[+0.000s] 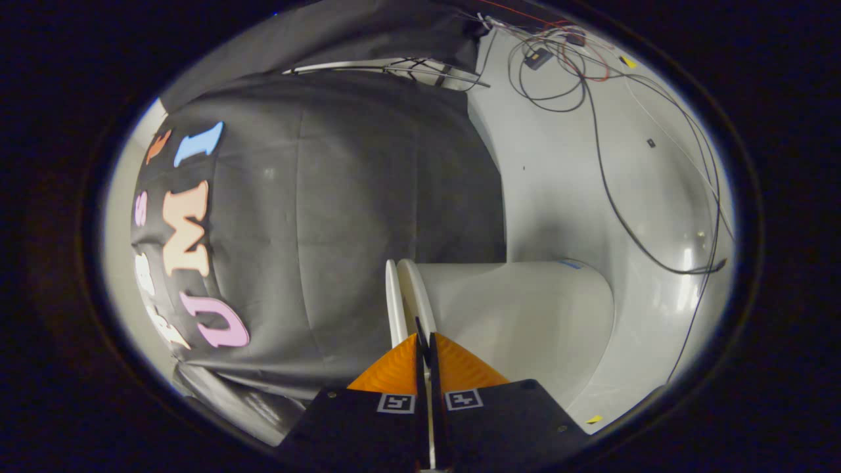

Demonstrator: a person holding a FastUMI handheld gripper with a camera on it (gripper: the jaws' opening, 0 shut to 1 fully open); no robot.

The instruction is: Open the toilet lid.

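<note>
Camera is rolled roughly a quarter turn, so the floor (578,171) runs up one side and the black cloth wall (341,217) fills the other. Gripper (425,341) sits at the bottom of the view, orange fingers (394,371) nearly closed, only a thin slit between the tips. In that slit there's a thin white edge, which looks like the rim of the toilet lid (393,299); the tips appear pinched on it, though how firmly is hard to say from this angle. Two white rims run side by side just ahead of the fingertips: the outer one is the lid, the next is the toilet seat (415,295), and they lie close together, near parallel, with a narrow gap. Beyond them is the white toilet bowl body (525,315), smooth and rounded, resting on the pale floor. Lid reads as not yet swung clear of the seat. Further out on the floor, loose black cables (611,197) loop around, with a red wire and a small black box (537,59) at the far end. A yellow tape marker (594,418) is on the floor near the gripper body, another yellow one further off by the cables. A thin metal frame (394,67) lies along the cloth's far edge. Square fiducial tags (395,403) sit on the black finger mounts.
</note>
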